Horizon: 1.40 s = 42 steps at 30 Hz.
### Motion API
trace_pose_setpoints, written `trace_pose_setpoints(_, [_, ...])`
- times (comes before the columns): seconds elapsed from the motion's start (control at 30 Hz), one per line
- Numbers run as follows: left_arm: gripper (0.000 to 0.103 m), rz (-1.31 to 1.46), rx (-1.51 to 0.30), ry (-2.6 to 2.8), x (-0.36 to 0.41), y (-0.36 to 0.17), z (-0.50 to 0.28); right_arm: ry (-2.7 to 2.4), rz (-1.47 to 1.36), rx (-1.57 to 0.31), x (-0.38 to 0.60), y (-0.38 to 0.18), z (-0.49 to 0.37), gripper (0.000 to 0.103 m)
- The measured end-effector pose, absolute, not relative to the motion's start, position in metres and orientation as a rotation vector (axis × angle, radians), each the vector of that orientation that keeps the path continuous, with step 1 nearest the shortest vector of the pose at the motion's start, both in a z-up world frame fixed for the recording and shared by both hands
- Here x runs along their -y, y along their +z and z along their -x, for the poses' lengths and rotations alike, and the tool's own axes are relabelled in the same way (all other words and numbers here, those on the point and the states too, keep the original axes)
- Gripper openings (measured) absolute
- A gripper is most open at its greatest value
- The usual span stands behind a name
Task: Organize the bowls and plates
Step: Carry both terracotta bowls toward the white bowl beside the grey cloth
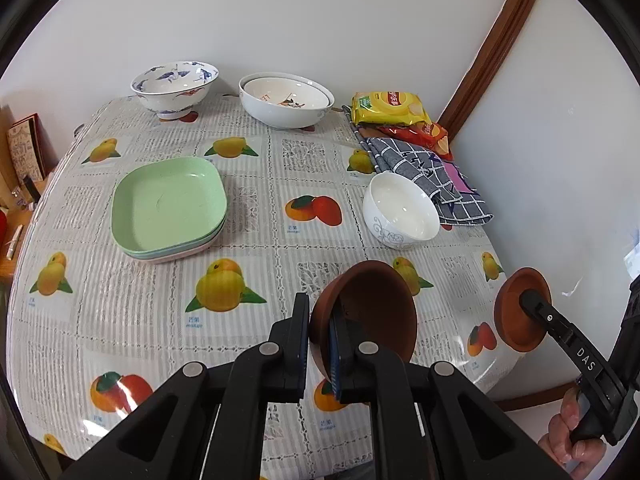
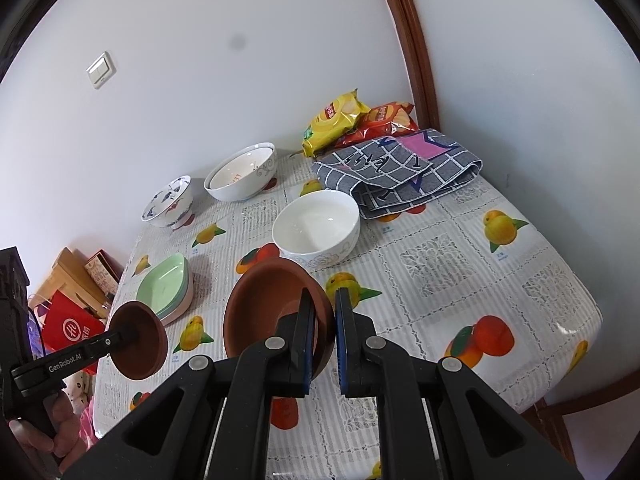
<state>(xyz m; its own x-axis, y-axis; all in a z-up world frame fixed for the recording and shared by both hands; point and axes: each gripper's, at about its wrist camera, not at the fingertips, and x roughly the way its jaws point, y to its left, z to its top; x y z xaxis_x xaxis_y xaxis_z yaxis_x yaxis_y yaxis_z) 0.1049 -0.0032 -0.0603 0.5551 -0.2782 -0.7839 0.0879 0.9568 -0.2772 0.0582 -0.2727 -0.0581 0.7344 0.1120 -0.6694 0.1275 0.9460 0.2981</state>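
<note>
Both tongs (image 1: 320,344) (image 2: 324,340) clamp brown bowls (image 1: 372,308) (image 2: 272,304) above fruit-print tablecloth (image 1: 248,216) against white corner walls (image 1: 320,20).

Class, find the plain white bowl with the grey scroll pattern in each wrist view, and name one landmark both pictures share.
Left wrist view: the white bowl sits right of centre, beside the checked cloth.
Right wrist view: the white bowl sits at centre, left of the cloth.
Shared landmark: the stack of green plates.
</note>
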Motion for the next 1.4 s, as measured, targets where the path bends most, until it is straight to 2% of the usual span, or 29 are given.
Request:
trace_pose_setpoints(0.87, [0.009, 0.137, -0.964, -0.282, 0.054, -0.062, -0.195, -0.042, -0.322, -0.789, 0.296, -0.074, -0.152, 0.01])
trace_pose_setpoints(1.4, [0.009, 0.126, -0.992, -0.27, 0.055, -0.086, -0.257, -0.052, -0.196, -0.887, 0.279, -0.115, -0.242, 0.01])
